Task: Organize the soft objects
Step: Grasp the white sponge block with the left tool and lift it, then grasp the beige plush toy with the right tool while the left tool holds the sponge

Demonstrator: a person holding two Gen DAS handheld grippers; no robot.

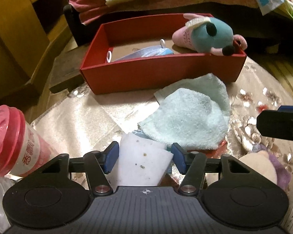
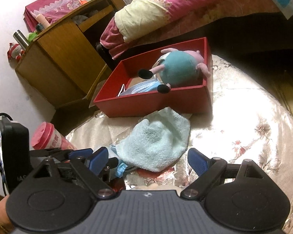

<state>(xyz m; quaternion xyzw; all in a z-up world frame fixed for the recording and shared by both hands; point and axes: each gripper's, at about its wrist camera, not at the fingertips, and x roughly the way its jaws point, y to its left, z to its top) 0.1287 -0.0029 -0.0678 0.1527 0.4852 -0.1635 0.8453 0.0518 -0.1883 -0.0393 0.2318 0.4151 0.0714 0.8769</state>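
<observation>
My left gripper [image 1: 145, 157] points down at the table, its blue pads [image 1: 111, 156] against both sides of a white sponge block [image 1: 142, 161]. Just beyond lies a crumpled light-blue towel [image 1: 189, 115]. Behind it stands a red box [image 1: 162, 72] holding a teal and pink plush toy [image 1: 209, 35] and a blue face mask [image 1: 146, 52]. My right gripper [image 2: 148, 160] stands open, with the towel's [image 2: 156, 142] near corner between its fingers, untouched. A second blue mask [image 2: 121, 168] peeks out beside the towel.
A pink-lidded cup [image 1: 15, 142] stands at the left. A cream and purple plush [image 1: 263, 167] lies near the right. The table has a shiny floral cloth [image 2: 244, 136]. A wooden cabinet [image 2: 64, 58] and a bed with a pink quilt [image 2: 185, 5] lie beyond.
</observation>
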